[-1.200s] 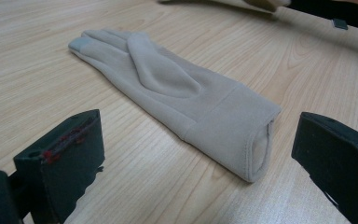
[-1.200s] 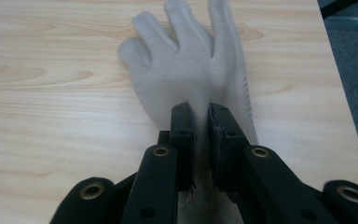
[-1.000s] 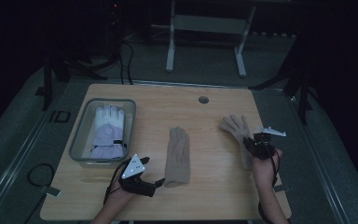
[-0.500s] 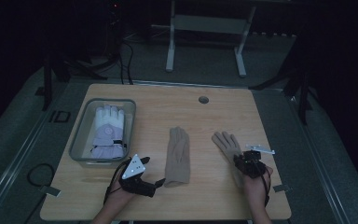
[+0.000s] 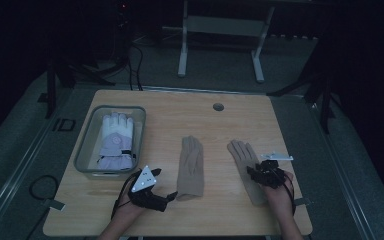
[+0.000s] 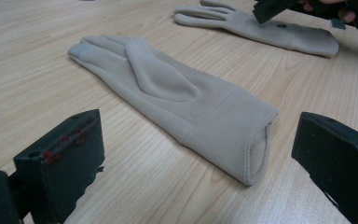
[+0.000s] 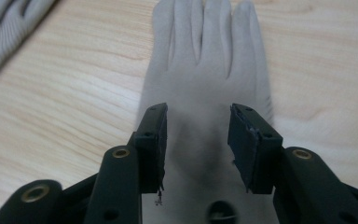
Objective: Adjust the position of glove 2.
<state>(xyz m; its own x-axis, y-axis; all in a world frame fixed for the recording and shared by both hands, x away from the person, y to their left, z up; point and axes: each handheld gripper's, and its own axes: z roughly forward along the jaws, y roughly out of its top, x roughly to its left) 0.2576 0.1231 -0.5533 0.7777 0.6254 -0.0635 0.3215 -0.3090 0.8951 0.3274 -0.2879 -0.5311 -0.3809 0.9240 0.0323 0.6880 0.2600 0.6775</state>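
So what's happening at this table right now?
A person is working with a gripper in each hand at a wooden table. Two beige gloves lie flat on it. The right gripper sits over the right glove; its jaws have just been opening and no longer pinch it. The left gripper rests with wide-open jaws by the cuff of the middle glove, not touching it. A white glove lies in a clear bin at the table's left.

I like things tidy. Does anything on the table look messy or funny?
Not really. Two beige gloves, the middle glove and the right glove, lie flat and apart on the table. A white glove sits neatly in the bin.
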